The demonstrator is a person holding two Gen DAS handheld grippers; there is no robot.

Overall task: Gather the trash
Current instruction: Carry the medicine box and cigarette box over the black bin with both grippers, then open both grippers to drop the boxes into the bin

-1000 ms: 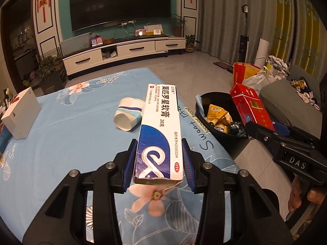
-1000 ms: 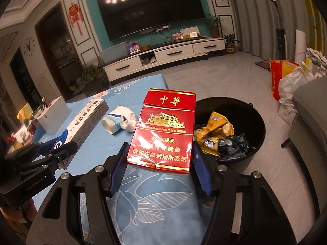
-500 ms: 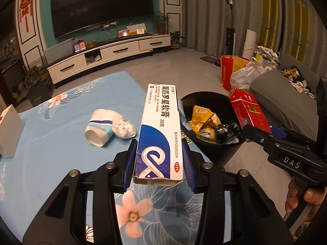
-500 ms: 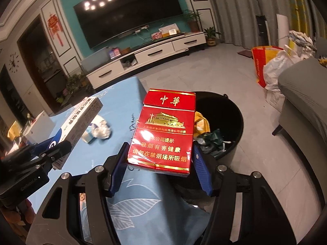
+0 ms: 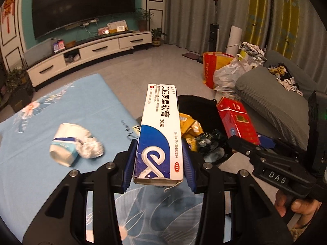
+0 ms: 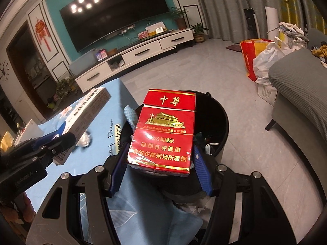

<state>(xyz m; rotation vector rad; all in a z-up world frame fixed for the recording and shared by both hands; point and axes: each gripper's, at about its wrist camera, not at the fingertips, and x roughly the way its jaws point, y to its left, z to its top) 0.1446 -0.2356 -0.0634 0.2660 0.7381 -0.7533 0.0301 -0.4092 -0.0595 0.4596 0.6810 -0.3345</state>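
Left gripper [image 5: 158, 163]: matte black moulded body, two arms spreading back from the tongs, each with a slot-shaped cutout. Four silver round-head screws sit along the linkage behind the tongs. Finger pads [image 5: 129, 164] are blue and ribbed.

Right gripper [image 6: 160, 168]: same black frame, same silver screws, blue ribbed pads [image 6: 201, 171]. Seen side-on from the left camera, its housing behind the tongs carries raised lettering "DAS" (rest of the marking is out of view).

A bare hand [image 5: 300, 208] wraps the right gripper's handle, well behind the tongs; no sleeve shows.
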